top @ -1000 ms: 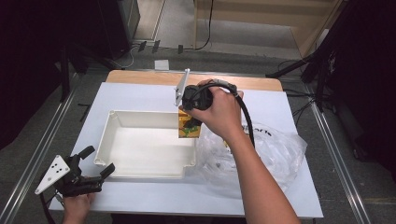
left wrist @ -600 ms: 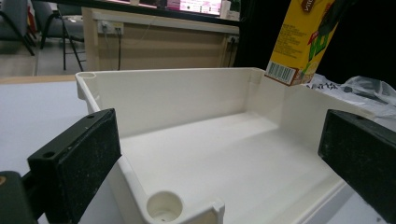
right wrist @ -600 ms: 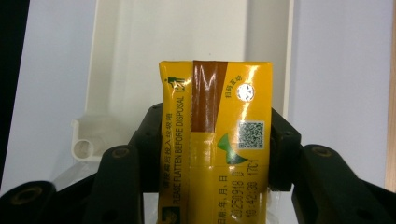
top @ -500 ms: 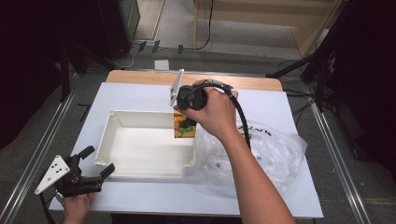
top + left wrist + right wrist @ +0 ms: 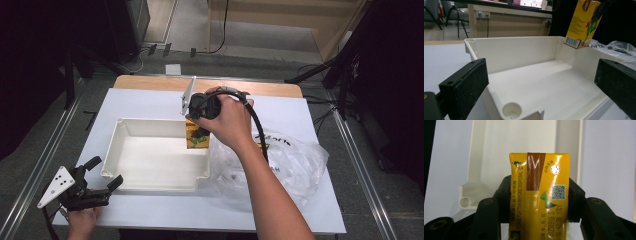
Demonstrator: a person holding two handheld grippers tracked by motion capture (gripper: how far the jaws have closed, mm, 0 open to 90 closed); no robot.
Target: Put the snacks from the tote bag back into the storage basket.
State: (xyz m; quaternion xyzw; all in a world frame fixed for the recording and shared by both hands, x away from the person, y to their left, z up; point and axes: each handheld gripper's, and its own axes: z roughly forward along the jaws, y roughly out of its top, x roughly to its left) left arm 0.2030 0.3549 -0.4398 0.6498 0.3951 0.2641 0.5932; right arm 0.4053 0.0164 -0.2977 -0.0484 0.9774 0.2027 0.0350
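Observation:
A yellow drink carton (image 5: 196,136) hangs over the right end of the white tray (image 5: 150,182), and my right gripper (image 5: 200,131) is shut on it from above. In the right gripper view the carton (image 5: 539,195) sits squeezed between both black jaws, top face toward the camera, with the tray (image 5: 466,200) below. The left gripper view has the carton (image 5: 582,23) in the air above the tray's far right corner (image 5: 560,40). My left gripper (image 5: 105,175) rests open at the table's front left, just off the tray's near left corner, nothing between its fingers (image 5: 465,86).
A crumpled clear plastic bag (image 5: 280,162) lies on the white table (image 5: 310,220) right of the tray, under my right forearm. A wooden strip (image 5: 150,82) edges the far side. Metal rails run along both sides of the table.
The right hand has carried the carton slightly left, over the tray's right end. The left gripper has stayed put.

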